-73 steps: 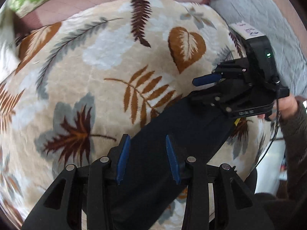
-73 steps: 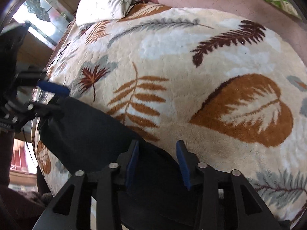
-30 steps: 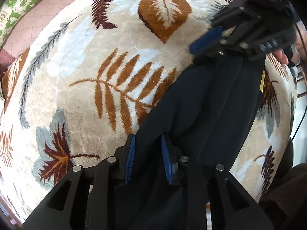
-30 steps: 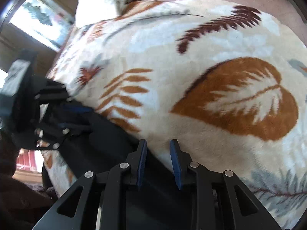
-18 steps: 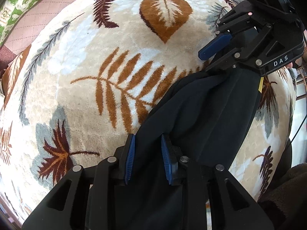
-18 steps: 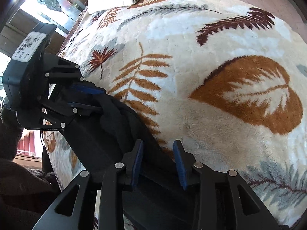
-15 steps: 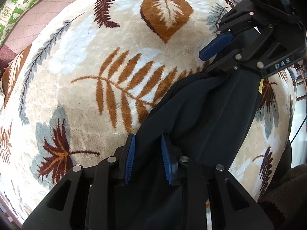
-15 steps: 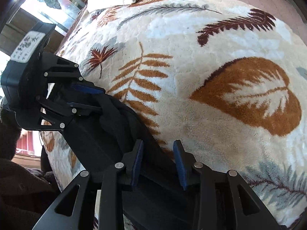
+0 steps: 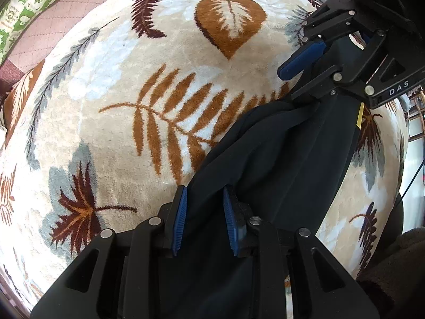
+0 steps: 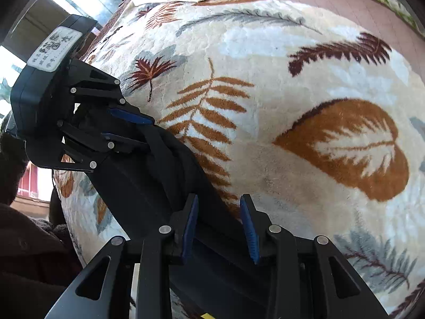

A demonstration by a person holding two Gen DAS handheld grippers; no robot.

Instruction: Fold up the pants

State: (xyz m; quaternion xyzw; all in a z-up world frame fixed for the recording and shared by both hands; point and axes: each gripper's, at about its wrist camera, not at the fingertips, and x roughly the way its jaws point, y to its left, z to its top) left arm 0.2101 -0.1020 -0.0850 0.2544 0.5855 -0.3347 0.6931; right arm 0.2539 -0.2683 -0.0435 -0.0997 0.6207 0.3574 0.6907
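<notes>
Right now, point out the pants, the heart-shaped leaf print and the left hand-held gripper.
black pants (image 9: 287,159), left wrist view, middle of the bunched fabric.
heart-shaped leaf print (image 9: 230,24), left wrist view, its pale centre.
left hand-held gripper (image 9: 204,219), left wrist view, midway between its blue pads.

Black left gripper (image 9: 204,220), blue ribbed pads, silver screws; right gripper (image 10: 220,228) alike, "DAS" marking.

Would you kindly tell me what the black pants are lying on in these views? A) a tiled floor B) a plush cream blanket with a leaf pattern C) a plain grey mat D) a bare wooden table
B: the black pants lie stretched across a plush cream blanket printed with brown and grey leaves, also seen in the right wrist view.
</notes>
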